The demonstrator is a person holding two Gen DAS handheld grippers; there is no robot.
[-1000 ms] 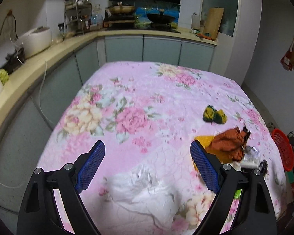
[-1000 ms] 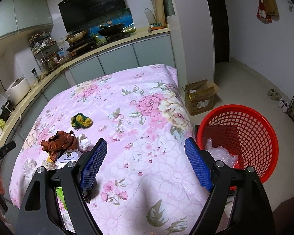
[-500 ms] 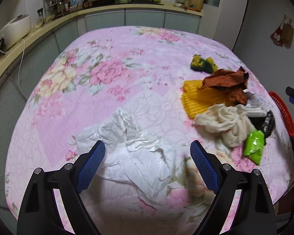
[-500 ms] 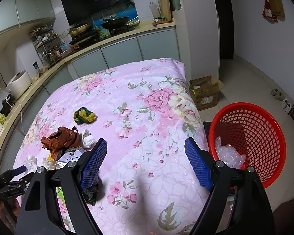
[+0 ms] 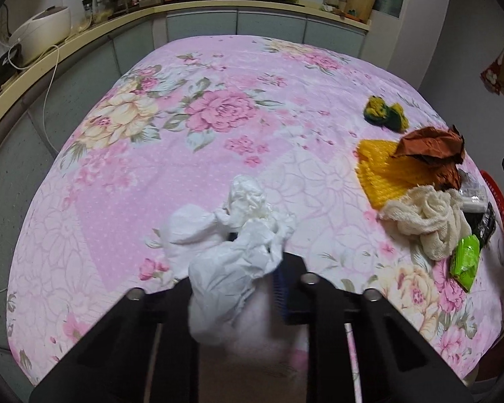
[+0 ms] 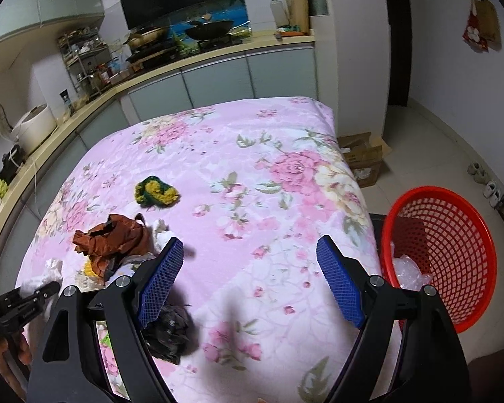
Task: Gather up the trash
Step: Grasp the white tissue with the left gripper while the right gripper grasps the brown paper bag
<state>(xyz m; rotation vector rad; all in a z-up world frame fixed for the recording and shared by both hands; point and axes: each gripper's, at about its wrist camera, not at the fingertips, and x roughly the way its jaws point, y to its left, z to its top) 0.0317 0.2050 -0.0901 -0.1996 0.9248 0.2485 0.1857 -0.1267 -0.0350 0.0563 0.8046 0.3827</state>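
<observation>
In the left wrist view my left gripper is shut on a crumpled white plastic bag that bunches up over the jaws on the pink floral tablecloth. To the right lies a trash pile: brown paper, yellow mesh, cream cloth, green wrapper, green-yellow scrap. In the right wrist view my right gripper is open and empty above the table, with brown paper and a black wrapper to its left. The red basket stands on the floor at right.
A kitchen counter with a rice cooker, rack and stove runs behind and left of the table. A cardboard box and shoes sit on the floor near the basket. The left gripper shows at the right view's left edge.
My left gripper has closed on the white plastic bag, which was lying spread between its open jaws. The right gripper has stayed open, shifting slightly.
</observation>
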